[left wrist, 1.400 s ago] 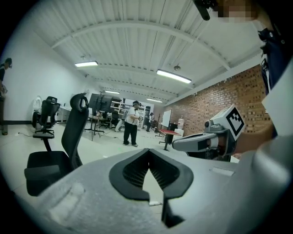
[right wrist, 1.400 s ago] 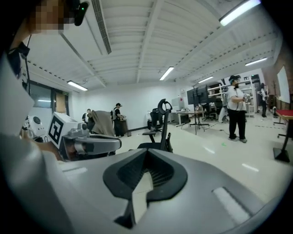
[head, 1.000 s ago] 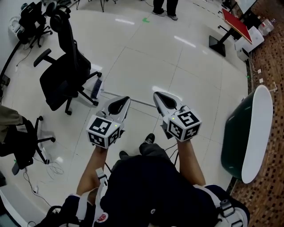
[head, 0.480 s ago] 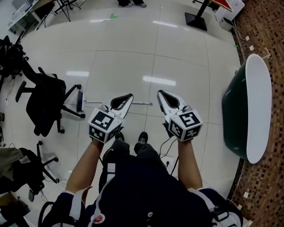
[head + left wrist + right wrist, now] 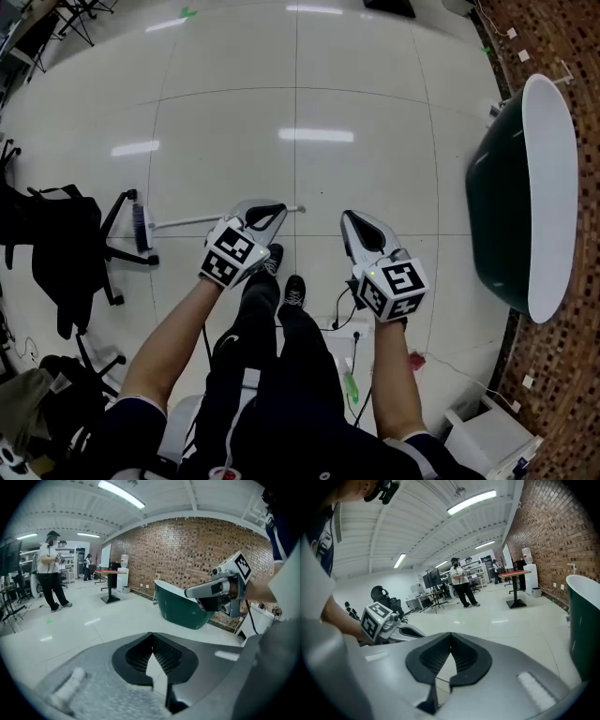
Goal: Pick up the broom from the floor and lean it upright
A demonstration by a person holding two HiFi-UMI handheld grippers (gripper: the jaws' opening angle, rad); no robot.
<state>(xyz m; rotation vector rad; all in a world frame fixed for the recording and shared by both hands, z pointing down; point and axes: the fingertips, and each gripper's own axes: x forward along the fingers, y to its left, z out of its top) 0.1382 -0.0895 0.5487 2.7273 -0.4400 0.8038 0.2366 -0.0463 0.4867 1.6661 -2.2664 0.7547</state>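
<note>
The left gripper (image 5: 270, 210) is keeping its jaws together, tips meeting, with nothing between them; its own view is showing only bare floor tile through the gap behind the tips. The right gripper (image 5: 352, 221) is likewise pressing its jaws together at the tips and is gripping nothing. Both are pointing forward and somewhat down, side by side above the person's shoes (image 5: 293, 289).

The broom (image 5: 187, 221) is lying flat on the white tiled floor (image 5: 375, 94). Its brush end is sitting just beside an office chair (image 5: 66, 248), and its handle is running across toward the left gripper, whose tip is overlapping the handle's far end in the head view. Whether they are touching cannot be told there.

Each gripper's cube is carrying black-and-white square marker patterns; no readable words are showing on them.

The broom and the chair beside it are appearing only in the head view, along with a dark green tub (image 5: 497, 216) with a white rim. The left gripper view is adding a brick wall (image 5: 187, 550), a red-topped table (image 5: 111, 572) and a standing person (image 5: 50, 571), with the right gripper seen from the side. The right gripper view is showing ceiling lights (image 5: 471, 501), desks with monitors (image 5: 431, 581), and the left gripper's marker cube.
</note>
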